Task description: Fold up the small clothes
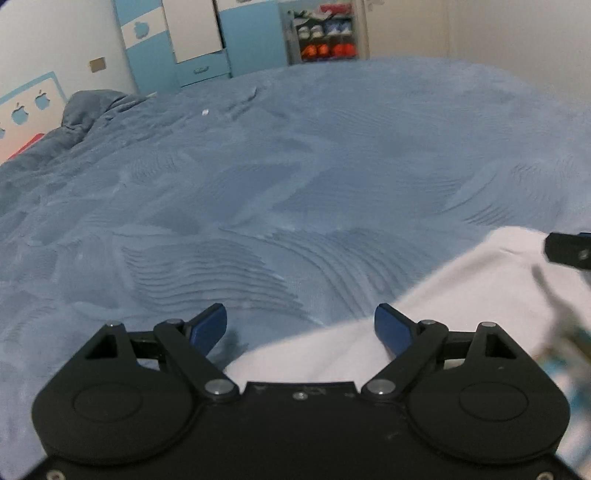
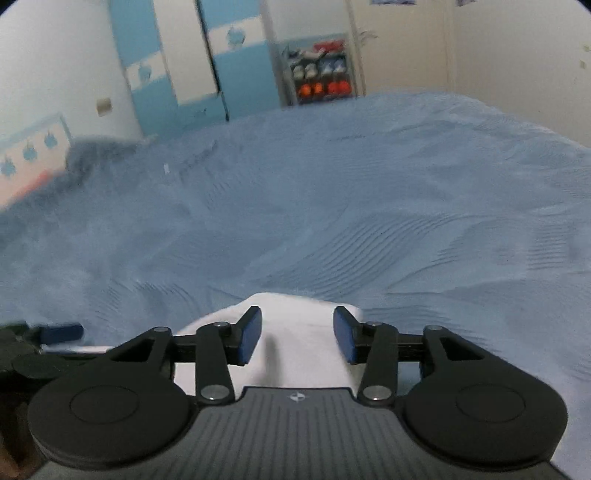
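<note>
A white small garment [image 1: 461,295] lies on the blue bedspread [image 1: 295,166], spreading from the lower middle to the right edge of the left wrist view, with a blurred coloured print near that edge. My left gripper [image 1: 299,317] is open over the garment's left edge, its right finger above the cloth and its left finger above the bedspread. In the right wrist view my right gripper [image 2: 297,326] is open, its blue pads [image 2: 251,334] on either side of a raised hump of the white garment [image 2: 299,358] without pinching it. The other gripper's tip [image 2: 61,332] shows at the left.
The blue bedspread [image 2: 369,203] stretches far ahead, brushed into ridges. A rumpled dark blue blanket [image 1: 88,114] lies by the headboard at far left. Beyond the bed stand a blue-and-white wardrobe [image 1: 207,40] and a shoe rack [image 1: 325,33].
</note>
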Demonstrator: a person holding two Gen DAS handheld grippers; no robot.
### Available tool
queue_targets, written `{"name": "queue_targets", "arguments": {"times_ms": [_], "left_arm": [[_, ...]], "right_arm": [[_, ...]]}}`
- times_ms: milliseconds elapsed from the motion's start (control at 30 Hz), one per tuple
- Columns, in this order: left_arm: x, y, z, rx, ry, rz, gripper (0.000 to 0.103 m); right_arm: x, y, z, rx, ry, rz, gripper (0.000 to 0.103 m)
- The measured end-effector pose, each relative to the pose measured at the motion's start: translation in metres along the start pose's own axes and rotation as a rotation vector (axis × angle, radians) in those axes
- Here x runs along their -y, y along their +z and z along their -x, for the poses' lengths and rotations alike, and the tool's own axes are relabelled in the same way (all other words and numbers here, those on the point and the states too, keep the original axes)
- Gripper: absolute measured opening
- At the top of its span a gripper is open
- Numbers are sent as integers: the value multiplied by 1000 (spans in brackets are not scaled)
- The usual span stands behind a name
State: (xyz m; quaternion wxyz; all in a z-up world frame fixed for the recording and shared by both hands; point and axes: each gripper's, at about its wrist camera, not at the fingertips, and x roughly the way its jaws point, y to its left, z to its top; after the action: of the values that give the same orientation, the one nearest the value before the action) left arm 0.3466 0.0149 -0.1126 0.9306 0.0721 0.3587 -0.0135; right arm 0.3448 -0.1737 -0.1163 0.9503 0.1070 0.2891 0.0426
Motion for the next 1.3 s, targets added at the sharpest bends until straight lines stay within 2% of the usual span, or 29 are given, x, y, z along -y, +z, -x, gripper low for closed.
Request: {"name": "queue_targets", "arguments": {"times_ms": [33,67,167,300,333,400,433,467,533,600,633,700,800,933,1000,1067,1133,1200,1300], "left_arm": [[-6,-1,21,17,-8,-2,90],[-10,-2,35,23,-3,-7,90],[-25,-15,79,-2,-37,-37,90],[-44,-36,122,-25,-37,-30,90],[-47,-42,132,-26,-52,-22,90],[-49,-59,152,-24,-83,-8,90],[-44,-70,163,-26,-97,-13,90],[-40,-83,169,-28,-114,-26,90],[-30,-108,166,-60,-138,-66,90],[-19,-131,158,-96,-197,-109,90],[-13,-144,150,-141,-189,-131,92],[-11,-156,142,-185,-180,-107,93],[-20,-147,143,-213,-195,-58,92],[-28,-134,168,-138,-167,-70,90],[-30,-133,176,-125,-176,-73,90],[-26,-142,166,-185,-164,-96,91],[-21,-160,146,-266,-123,-132,93],[-22,-166,144,-243,-123,-100,93],[-26,-153,159,-183,-121,-110,90]], "right_arm": [[5,2,21,30,23,-15,77],[8,3,41,49,40,-14,84],[15,3,83,40,40,24,84],[19,-7,121,3,35,38,84],[17,-14,129,-6,39,49,79],[9,-25,133,-41,69,103,45],[1,-35,132,-81,104,160,11],[-4,-41,128,-124,127,205,3],[-17,-61,122,-200,148,278,3],[-26,-80,107,-326,184,345,3],[-29,-90,96,-397,187,374,3],[-32,-100,89,-403,164,392,2],[-38,-91,92,-410,149,376,5],[-49,-84,121,-371,197,391,8],[-55,-90,123,-410,197,420,9],[-54,-104,114,-475,190,442,9],[-51,-121,104,-502,170,439,9],[-47,-126,101,-489,166,393,9],[-42,-114,113,-450,182,335,11]]}}
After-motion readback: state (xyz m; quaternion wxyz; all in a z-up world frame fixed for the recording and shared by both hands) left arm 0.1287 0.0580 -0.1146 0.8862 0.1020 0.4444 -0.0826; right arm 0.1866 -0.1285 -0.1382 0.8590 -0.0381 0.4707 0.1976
